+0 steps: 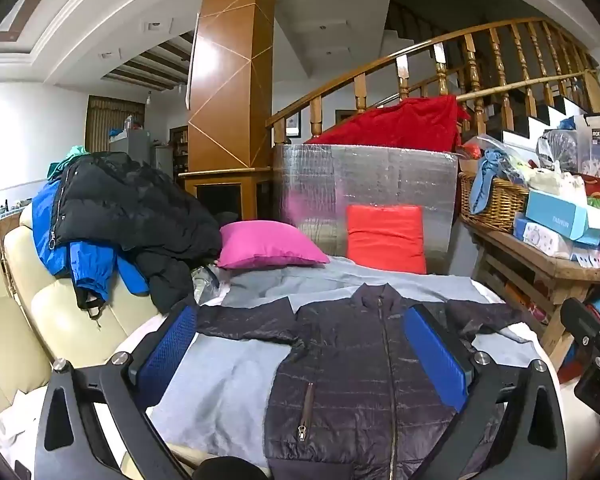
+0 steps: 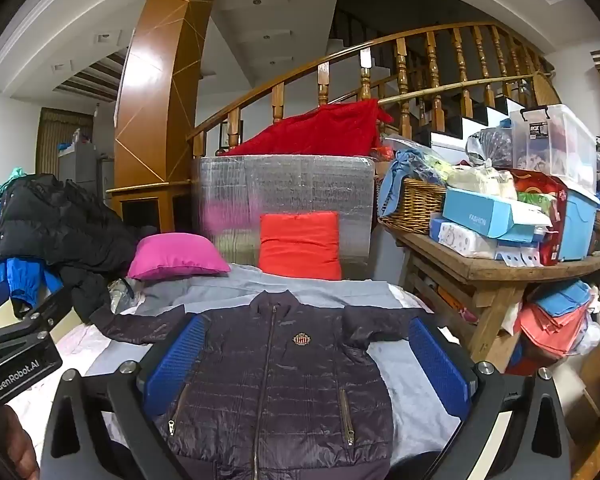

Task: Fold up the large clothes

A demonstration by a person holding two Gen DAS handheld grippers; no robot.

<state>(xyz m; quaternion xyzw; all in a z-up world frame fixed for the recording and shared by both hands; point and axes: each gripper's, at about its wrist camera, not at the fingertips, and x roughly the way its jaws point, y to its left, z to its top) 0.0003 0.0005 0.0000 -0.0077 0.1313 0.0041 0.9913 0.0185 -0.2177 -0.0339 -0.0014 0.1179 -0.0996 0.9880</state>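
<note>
Both grippers, left (image 1: 300,344) and right (image 2: 306,354), gape wide, holding nothing. Quilted jacket (image 2: 276,380) lies flat, zipped, near on grey sheet (image 2: 412,384). Risk: slick fabric slipping, sheet pinched too.

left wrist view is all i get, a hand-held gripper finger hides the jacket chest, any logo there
observer: yes, a small crest badge sits on the dark jacket beside the front zip
operator: i see one pocket zip, is there another
observer: yes, two pocket zips, one on each side
operator: right hand-held gripper shut
observer: no, the right hand-held gripper is wide open, gripping nothing
</note>
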